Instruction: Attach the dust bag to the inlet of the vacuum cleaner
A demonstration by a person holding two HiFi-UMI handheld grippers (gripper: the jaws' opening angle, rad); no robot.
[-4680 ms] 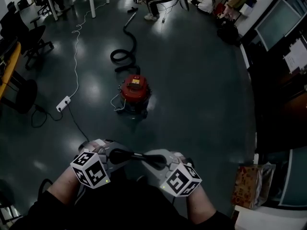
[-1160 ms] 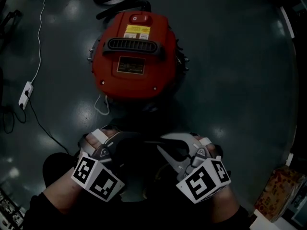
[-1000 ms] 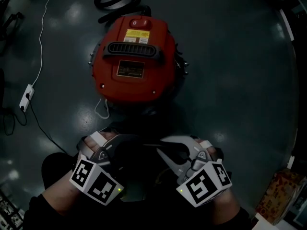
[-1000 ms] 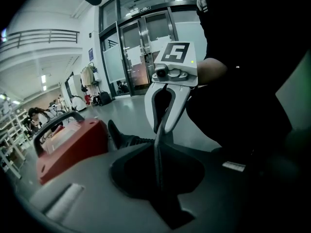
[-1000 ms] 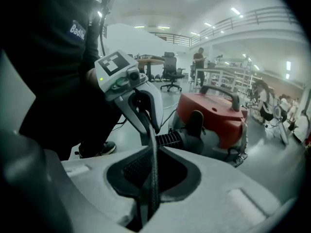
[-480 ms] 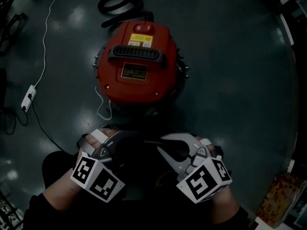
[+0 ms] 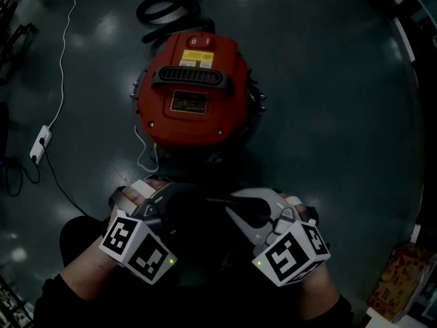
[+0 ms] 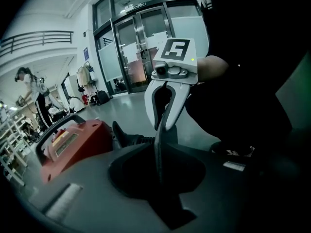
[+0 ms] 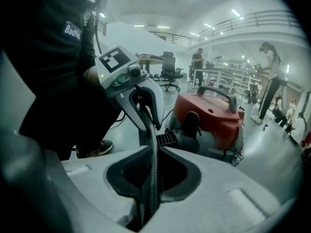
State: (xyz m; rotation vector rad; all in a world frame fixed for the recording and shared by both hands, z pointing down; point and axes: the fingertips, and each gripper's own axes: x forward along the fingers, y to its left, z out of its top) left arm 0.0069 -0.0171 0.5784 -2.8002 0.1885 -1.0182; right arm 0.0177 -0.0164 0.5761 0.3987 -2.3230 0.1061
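R claw (image 9: 150, 191) clenched on dust bag (image 9: 152, 149); L claw (image 8: 160, 181) jaws just opening, bag edge loose between. Vacuum (image 7: 194, 94) lid on, attaching not begun.

Left tongs (image 7: 194, 202) grey, topped by a white cube (image 7: 140, 247) of black square markers with a small green light (image 7: 169, 262), right tongs (image 7: 235, 202) pale silver-grey with a matching cube (image 7: 291, 253), black sleeves (image 7: 65, 299) above both forearms, dark top (image 9: 53, 57) bearing a small patch (image 9: 73, 29) of white lettering

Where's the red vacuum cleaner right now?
In the head view the red vacuum cleaner stands on the floor, upper middle, black hose coiled behind it, white power strip near the left edge.
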